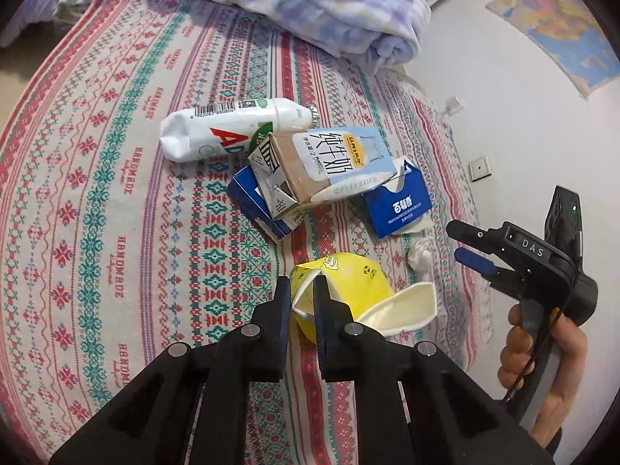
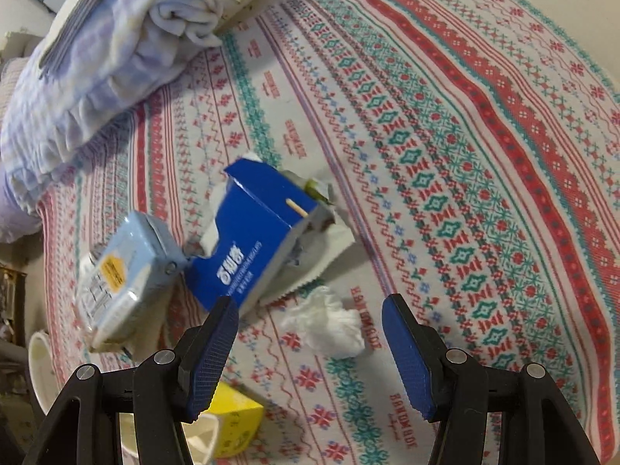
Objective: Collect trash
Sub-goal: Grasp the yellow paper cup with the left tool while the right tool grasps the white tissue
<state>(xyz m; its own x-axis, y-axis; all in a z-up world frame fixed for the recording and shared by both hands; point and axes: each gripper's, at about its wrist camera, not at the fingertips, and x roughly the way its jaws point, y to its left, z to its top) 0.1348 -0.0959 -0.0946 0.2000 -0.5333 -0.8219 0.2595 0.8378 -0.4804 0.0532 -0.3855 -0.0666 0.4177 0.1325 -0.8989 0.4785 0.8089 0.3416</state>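
Note:
Trash lies on a patterned bedsheet (image 1: 97,193): a white squashed bottle (image 1: 232,131), a milk carton (image 1: 321,162) on a torn blue box (image 1: 255,201), a blue tissue box (image 1: 399,201), a crumpled tissue (image 1: 420,257) and a yellow pomelo peel (image 1: 348,283). My left gripper (image 1: 302,290) is shut on the peel's white-lined edge. In the right wrist view my right gripper (image 2: 310,300) stands wide open over the crumpled tissue (image 2: 325,321), with the blue tissue box (image 2: 252,240) and the milk carton (image 2: 124,279) beyond. The right gripper (image 1: 461,244) also shows at the right of the left wrist view.
A folded lilac blanket (image 1: 310,11) lies at the head of the bed. The white wall (image 1: 503,116) with a map (image 1: 562,31) runs along the bed's right side. A hand (image 1: 542,368) holds the right gripper. The yellow peel (image 2: 232,426) sits under the right gripper's left finger.

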